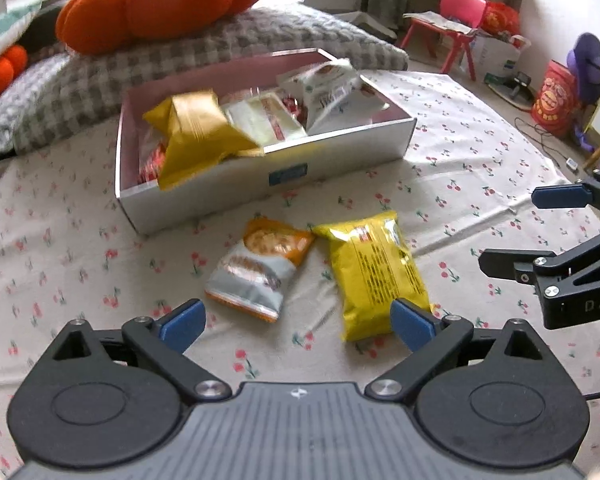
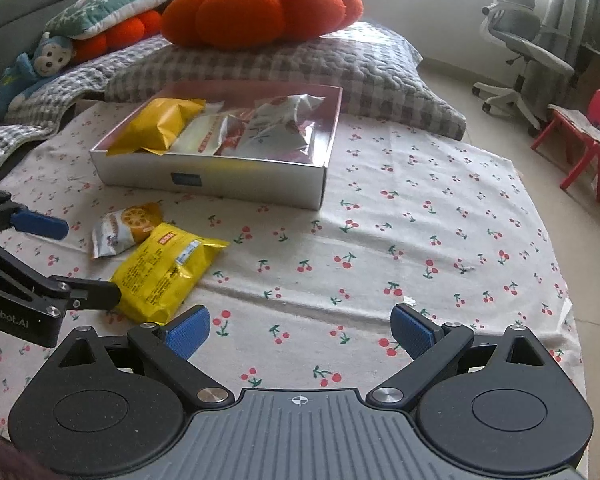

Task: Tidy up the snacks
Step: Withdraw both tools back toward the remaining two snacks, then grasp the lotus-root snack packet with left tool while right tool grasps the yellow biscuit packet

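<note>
A white box (image 1: pixel 332 156) (image 2: pixel 252 184) on the cherry-print sheet holds several snack packs, among them a yellow one (image 1: pixel 200 132) (image 2: pixel 156 128). Two packs lie loose in front of it: an orange-and-white pack (image 1: pixel 260 272) (image 2: pixel 124 228) and a yellow pack (image 1: pixel 374 272) (image 2: pixel 168 272). My left gripper (image 1: pixel 298 324) (image 2: pixel 88 260) is open and empty, just short of both loose packs. My right gripper (image 2: pixel 300 330) (image 1: pixel 508 232) is open and empty over bare sheet, to the right of the yellow pack.
A grey checked pillow (image 2: pixel 300 60) with an orange pumpkin cushion (image 2: pixel 260 8) lies behind the box. A stuffed monkey (image 2: pixel 28 72) sits at the far left. An office chair (image 2: pixel 520 40) and a red child's chair (image 2: pixel 580 136) stand on the floor to the right.
</note>
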Demonstrator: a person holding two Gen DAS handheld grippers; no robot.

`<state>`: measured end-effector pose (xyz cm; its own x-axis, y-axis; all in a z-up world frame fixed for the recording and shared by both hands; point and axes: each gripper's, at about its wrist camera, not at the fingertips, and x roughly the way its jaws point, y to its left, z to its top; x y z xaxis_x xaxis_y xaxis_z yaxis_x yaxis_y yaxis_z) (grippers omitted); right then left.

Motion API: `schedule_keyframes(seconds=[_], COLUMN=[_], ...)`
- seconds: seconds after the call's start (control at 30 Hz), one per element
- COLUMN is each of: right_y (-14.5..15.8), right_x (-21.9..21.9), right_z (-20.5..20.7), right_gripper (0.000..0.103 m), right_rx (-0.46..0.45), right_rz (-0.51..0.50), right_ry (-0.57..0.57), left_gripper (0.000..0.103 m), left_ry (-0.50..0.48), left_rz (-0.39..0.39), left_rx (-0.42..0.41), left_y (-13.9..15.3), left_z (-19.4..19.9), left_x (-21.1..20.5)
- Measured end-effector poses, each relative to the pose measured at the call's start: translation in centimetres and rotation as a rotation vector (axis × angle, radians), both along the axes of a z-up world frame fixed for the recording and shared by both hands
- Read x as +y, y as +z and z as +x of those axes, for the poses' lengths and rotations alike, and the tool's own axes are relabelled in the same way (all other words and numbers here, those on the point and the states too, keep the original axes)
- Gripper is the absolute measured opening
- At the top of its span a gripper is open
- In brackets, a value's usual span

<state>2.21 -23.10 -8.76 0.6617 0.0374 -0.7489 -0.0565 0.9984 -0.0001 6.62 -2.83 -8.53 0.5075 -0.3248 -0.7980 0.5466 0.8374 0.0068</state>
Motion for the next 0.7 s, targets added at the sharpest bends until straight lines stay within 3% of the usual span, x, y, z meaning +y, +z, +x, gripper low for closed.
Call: schedule_keyframes(seconds=[0.23, 0.4, 0.6, 0.63, 0.7], right_y=[0.1, 0.0, -0.2, -0.3, -0.3], right_x=[1.0, 2.3, 3.6, 3.8, 4.2], right_z=[0.6, 0.9, 1.5, 1.6, 1.7], right_gripper=[0.098, 0.098, 0.098, 0.098, 0.098], right_rx=[0.007, 0.011, 0.035, 0.038, 0.039], right_rz=[0.027, 0.024, 0.052, 0.052, 0.051], right_ry=[0.017, 0.049, 0.075, 0.081, 0.092], left_gripper=[0.094, 0.083, 0.074, 0.071, 0.052], left_ry=[0.005, -0.013, -0.063, -0.061, -0.060], left_rz=[0.060, 0.015, 0.036, 0.031, 0.012], left_rx=[-0.087, -0.029, 0.005, 0.003, 0.011], left_y=[0.1, -0.7, -1.7, -1.6, -1.6], left_z=[2.1, 3.6, 4.0, 4.1, 4.1], left_x=[1.4, 2.0, 1.2, 1.1, 1.3])
